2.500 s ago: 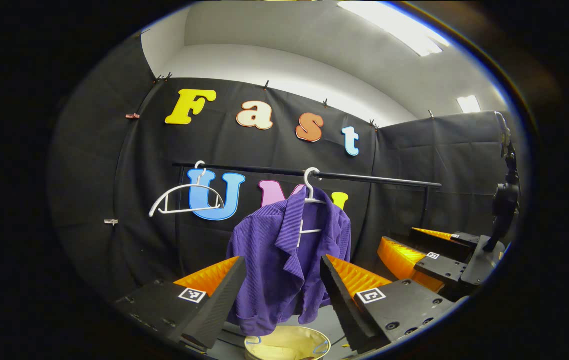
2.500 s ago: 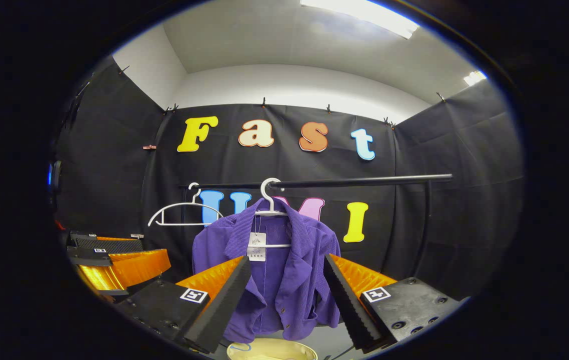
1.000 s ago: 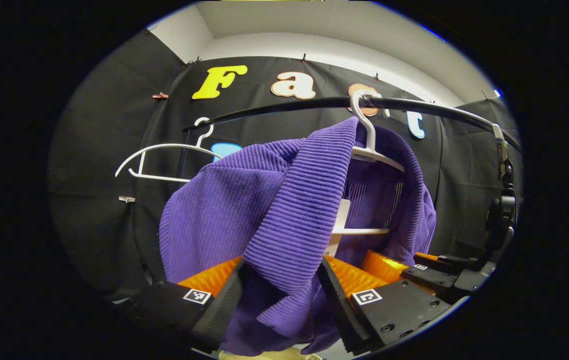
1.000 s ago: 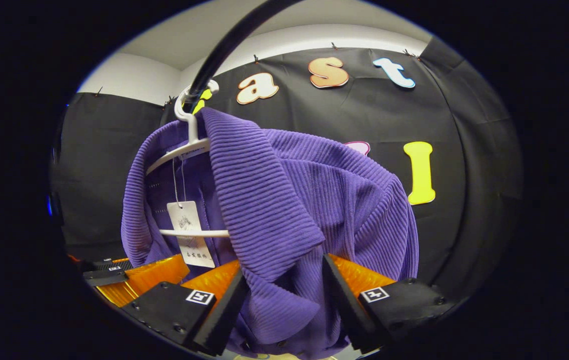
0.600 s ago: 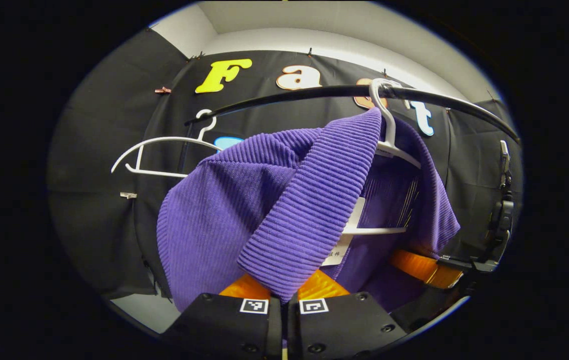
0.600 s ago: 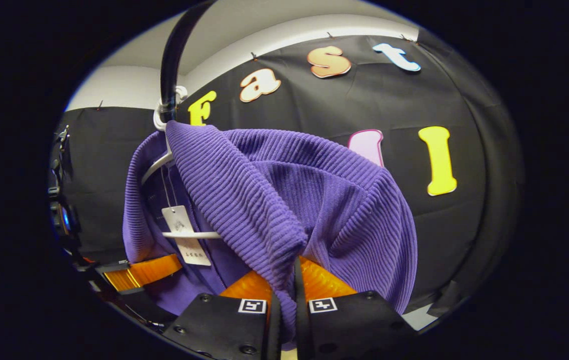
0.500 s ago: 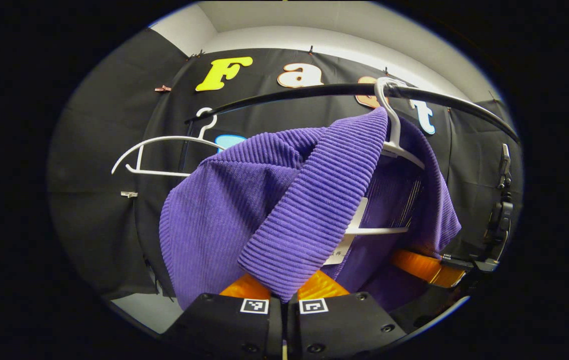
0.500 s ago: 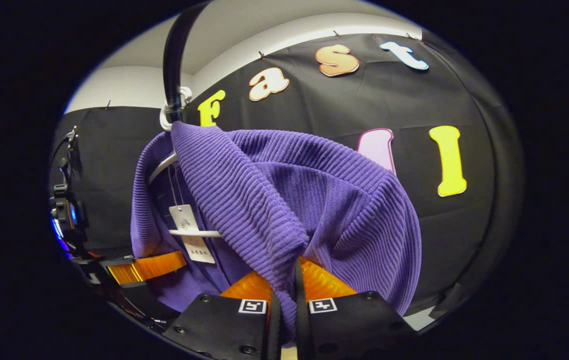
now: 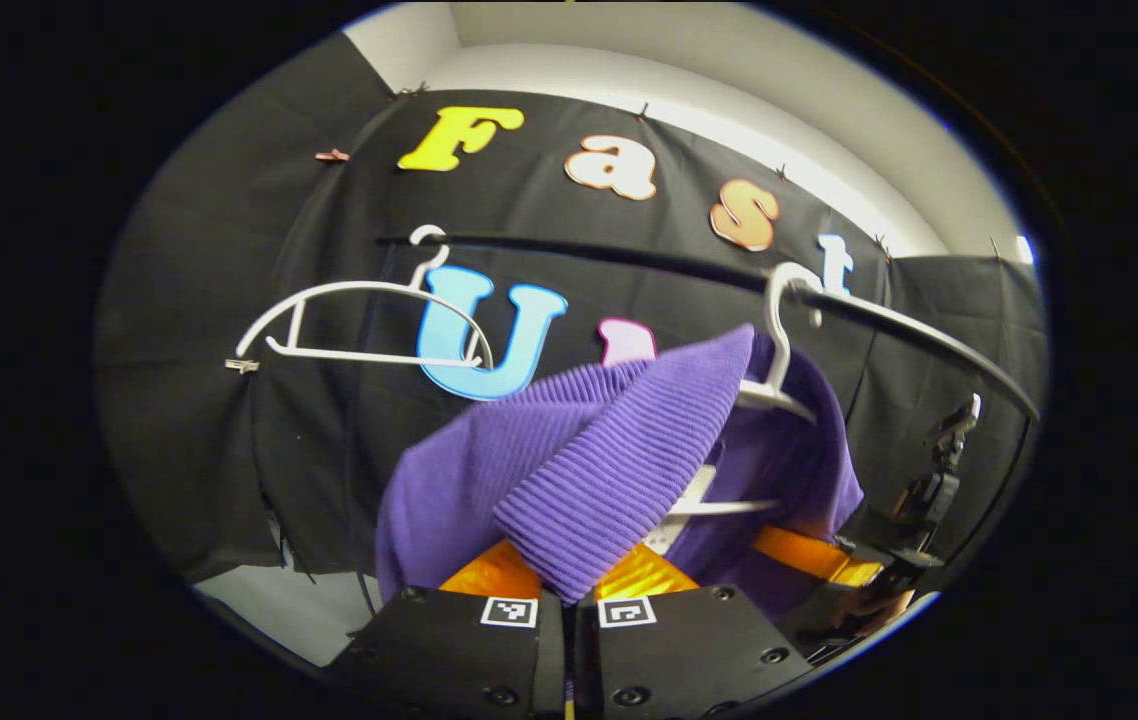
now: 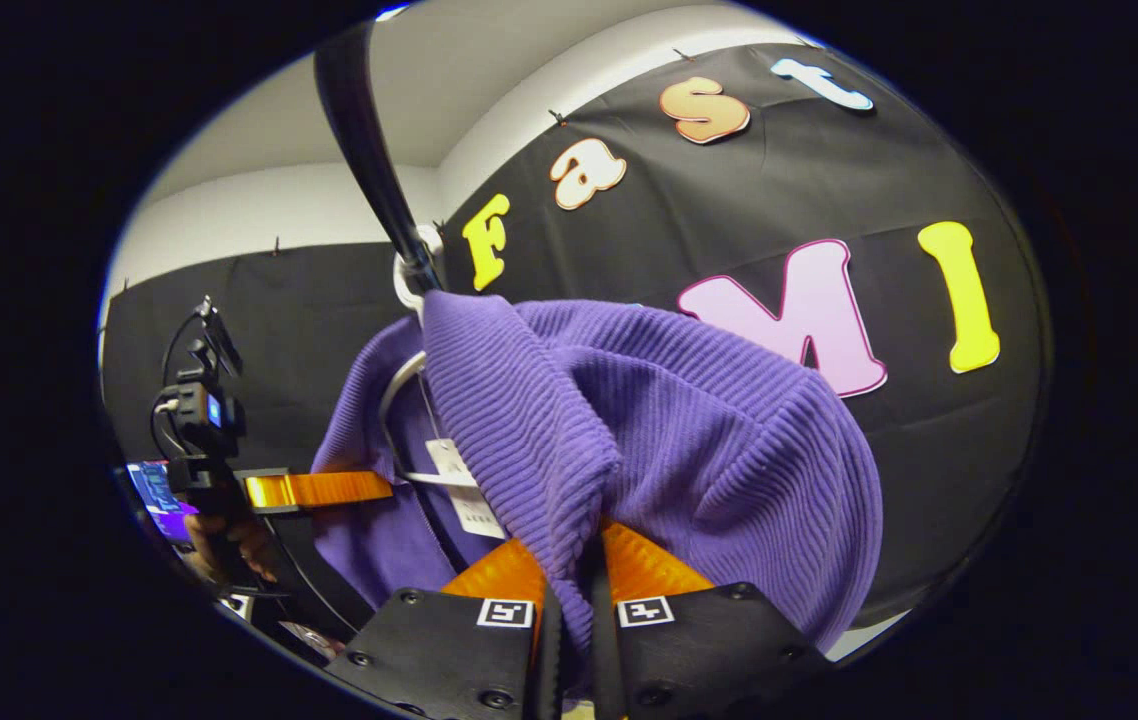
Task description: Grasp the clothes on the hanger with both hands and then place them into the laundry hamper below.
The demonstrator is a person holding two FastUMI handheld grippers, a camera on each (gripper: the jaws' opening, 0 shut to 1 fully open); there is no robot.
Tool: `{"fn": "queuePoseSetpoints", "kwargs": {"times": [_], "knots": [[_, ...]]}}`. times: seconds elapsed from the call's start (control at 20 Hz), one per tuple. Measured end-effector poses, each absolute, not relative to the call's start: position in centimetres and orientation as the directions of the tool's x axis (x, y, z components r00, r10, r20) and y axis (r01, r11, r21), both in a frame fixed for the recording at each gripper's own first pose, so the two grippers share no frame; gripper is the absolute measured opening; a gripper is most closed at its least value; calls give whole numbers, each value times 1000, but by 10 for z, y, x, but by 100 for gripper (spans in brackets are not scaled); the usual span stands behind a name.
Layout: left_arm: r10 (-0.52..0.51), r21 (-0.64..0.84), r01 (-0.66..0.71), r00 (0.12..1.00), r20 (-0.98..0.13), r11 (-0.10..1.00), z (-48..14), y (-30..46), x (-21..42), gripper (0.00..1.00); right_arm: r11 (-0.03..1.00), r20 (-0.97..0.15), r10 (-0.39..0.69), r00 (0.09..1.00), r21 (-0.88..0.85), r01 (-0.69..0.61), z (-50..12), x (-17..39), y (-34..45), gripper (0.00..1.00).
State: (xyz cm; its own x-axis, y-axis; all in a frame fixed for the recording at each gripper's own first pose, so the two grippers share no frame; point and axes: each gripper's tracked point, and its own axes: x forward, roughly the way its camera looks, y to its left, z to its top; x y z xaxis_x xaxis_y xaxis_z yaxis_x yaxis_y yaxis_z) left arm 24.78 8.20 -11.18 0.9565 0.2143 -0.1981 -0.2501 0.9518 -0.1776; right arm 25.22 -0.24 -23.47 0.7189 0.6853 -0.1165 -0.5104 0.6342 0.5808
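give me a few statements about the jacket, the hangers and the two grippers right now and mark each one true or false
1. The left gripper is shut on the purple jacket. True.
2. The right gripper is open, clear of the jacket. False: its fingers pinch a fold of it.
3. The jacket's hanger hooks over the black rail. True.
4. A red shirt hangs on the second hanger. False: that white hanger is bare.
5. The jacket is green. False: purple.

Black gripper [image 9: 569, 600] bodies; orange ribbed fingers [image 9: 489, 575]; square markers [image 9: 509, 611]
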Motion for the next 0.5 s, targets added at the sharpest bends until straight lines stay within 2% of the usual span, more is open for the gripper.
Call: {"fn": "queuePoseSetpoints", "kwargs": {"times": [0.3,0.5], "knots": [[321,-103,-329,943,-88,939,-71,117,250,6,497,-59,732,679,728,-473,-233,247,-1,16],[385,-11,-386,923,-13,923,-43,142,257,8,428,8,768,640,738,-522,-203,241,14,16]]}}
